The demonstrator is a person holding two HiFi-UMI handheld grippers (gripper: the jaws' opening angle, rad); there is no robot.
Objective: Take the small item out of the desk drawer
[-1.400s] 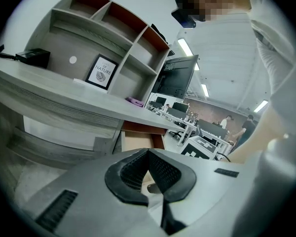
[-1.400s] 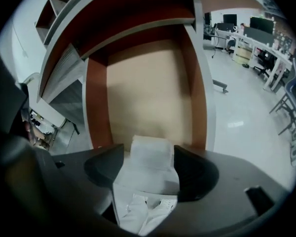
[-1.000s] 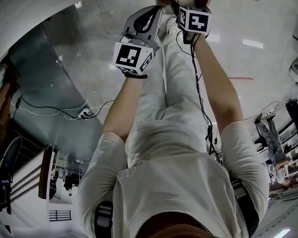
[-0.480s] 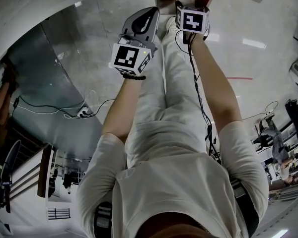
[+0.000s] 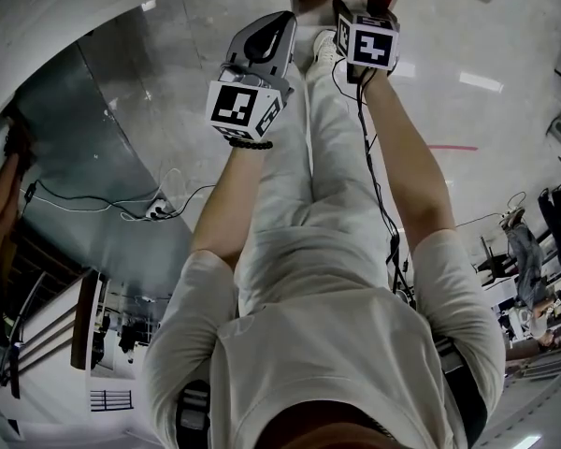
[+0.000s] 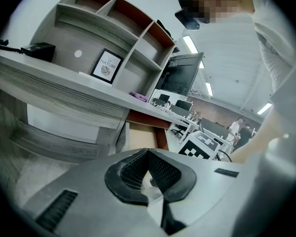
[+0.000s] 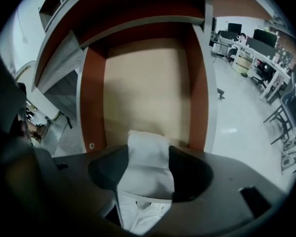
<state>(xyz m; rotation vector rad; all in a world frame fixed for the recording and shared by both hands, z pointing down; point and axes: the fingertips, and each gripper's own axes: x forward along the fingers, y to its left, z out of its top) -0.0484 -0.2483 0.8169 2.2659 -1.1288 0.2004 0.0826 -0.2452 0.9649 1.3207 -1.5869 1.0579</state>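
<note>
Two jaws of my right hand-held gripper (image 7: 147,151) are closing on the white packet (image 7: 147,169), which sits at the front edge of the open drawer (image 7: 143,83) under the counter (image 6: 59,85). Both pads look to touch it already, though the wide lens makes that hard to confirm. I want a square, mid-packet pinch, firm enough not to slip, then a straight lift clear of the drawer walls. My left hand-held gripper (image 6: 148,154) hangs aside, tips pressed together, empty.

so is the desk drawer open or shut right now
Open: the drawer is pulled out from under the desktop, its beige floor and red-brown sides in plain sight.
</note>
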